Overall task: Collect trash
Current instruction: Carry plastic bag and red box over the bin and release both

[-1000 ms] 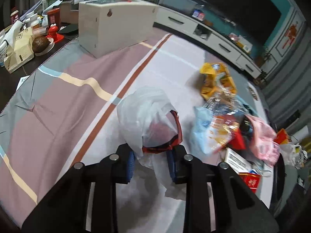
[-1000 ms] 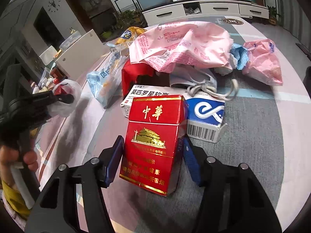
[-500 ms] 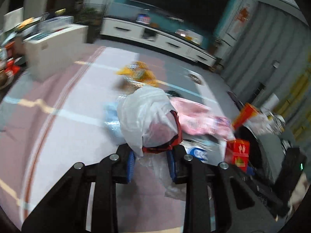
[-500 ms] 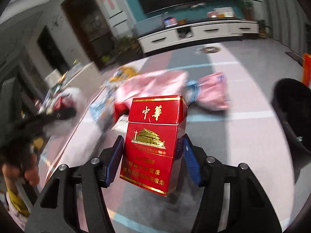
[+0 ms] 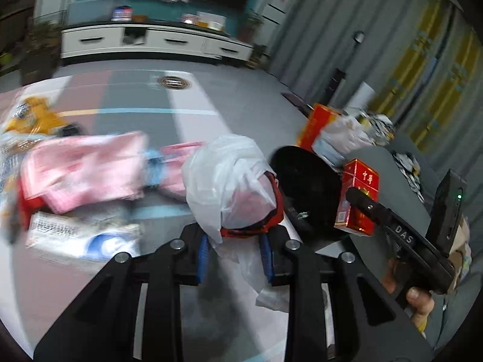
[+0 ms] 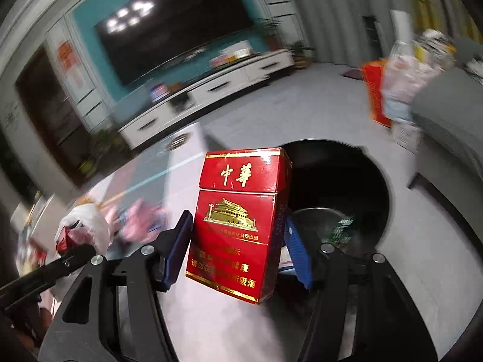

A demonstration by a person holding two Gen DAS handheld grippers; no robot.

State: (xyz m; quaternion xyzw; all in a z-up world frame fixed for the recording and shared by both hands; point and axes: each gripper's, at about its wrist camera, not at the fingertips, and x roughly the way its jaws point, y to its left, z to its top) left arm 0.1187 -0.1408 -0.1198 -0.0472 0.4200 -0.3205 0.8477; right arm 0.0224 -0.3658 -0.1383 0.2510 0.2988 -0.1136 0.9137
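Note:
My left gripper [image 5: 237,252] is shut on a crumpled white plastic bag [image 5: 229,178] with a red wrapper inside, held above the rug. My right gripper [image 6: 238,241] is shut on a red cigarette pack [image 6: 238,220] and holds it upright at the near rim of a black trash bin [image 6: 371,181]. The left wrist view shows the bin [image 5: 305,178] just right of the bag, with the cigarette pack [image 5: 357,193] over its right edge. The bag also shows in the right wrist view [image 6: 84,226] at lower left.
Pink wrappers [image 5: 81,169], a white and blue box [image 5: 81,235] and a yellow packet [image 5: 33,120] lie on the striped rug at left. A grey sofa [image 6: 449,120] and a red box with bags [image 5: 320,120] stand right of the bin. A TV cabinet [image 5: 151,40] lines the far wall.
Both grippers have swung right from the trash pile toward the black bin, still holding the bag and the cigarette pack. The bin is now right in front of the right gripper.

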